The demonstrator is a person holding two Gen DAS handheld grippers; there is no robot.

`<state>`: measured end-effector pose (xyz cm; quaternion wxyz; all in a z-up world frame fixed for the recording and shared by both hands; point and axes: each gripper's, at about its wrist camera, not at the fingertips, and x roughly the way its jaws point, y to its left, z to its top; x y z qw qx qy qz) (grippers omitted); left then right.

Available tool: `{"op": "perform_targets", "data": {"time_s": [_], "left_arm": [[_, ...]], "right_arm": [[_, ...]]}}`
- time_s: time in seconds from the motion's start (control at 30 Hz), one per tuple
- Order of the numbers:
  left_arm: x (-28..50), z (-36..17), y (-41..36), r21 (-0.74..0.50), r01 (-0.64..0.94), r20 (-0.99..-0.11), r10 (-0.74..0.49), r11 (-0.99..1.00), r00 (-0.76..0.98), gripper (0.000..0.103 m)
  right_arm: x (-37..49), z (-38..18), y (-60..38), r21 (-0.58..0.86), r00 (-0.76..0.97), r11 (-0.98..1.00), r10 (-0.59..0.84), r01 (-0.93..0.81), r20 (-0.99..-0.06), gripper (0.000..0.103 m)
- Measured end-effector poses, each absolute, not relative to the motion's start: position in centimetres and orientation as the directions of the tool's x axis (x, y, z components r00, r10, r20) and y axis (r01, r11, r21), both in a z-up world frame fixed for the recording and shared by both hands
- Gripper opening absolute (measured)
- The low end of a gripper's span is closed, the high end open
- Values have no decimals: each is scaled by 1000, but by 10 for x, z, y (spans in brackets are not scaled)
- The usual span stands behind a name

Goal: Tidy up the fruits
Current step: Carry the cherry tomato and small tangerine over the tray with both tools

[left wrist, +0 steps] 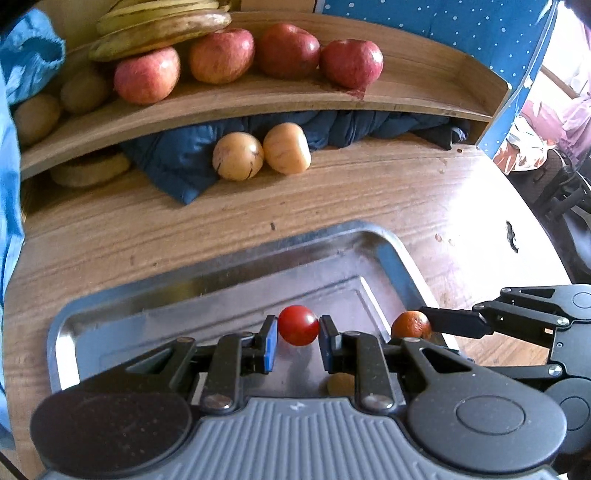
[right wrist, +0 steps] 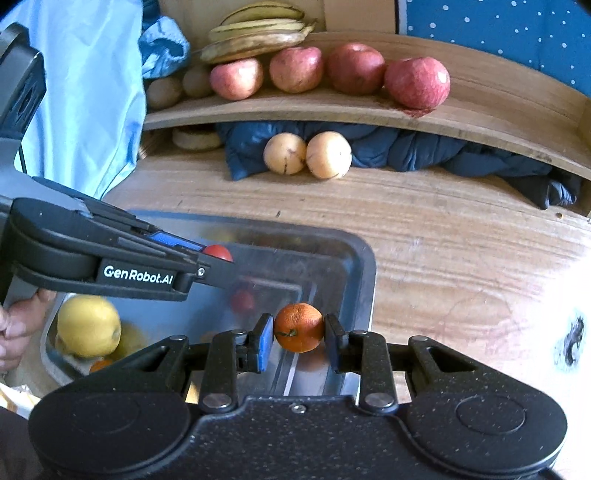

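Observation:
My left gripper (left wrist: 297,336) is shut on a small red tomato (left wrist: 298,325), held above the metal tray (left wrist: 207,269). In the right wrist view the same tomato (right wrist: 218,253) shows at the tip of the left gripper (right wrist: 210,258). My right gripper (right wrist: 299,338) is shut on a small orange mandarin (right wrist: 299,326) over the tray's right edge (right wrist: 365,266). From the left wrist view the mandarin (left wrist: 410,325) sits at the right gripper's fingertip (left wrist: 447,317). A yellow fruit (right wrist: 88,325) lies in the tray's near left corner.
A wooden shelf (left wrist: 258,99) at the back holds several red apples (left wrist: 221,55), bananas (left wrist: 162,26) and brown kiwis (left wrist: 83,90). Two pale yellow fruits (left wrist: 258,155) rest on the table against a dark blue cloth (left wrist: 369,125). A hand (right wrist: 18,325) grips the left handle.

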<state>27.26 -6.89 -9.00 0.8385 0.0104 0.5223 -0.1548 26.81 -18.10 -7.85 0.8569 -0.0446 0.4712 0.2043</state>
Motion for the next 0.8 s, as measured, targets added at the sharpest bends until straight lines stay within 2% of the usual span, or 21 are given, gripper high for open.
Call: {"op": "perform_targets", "data": {"time_s": [0.8], "left_arm": [[245,-86,-63,-133,191,-894,-201,972,399,25]], "right_arm": [[228,-83,-184,125,418,873,346,-472,-840,31]]}}
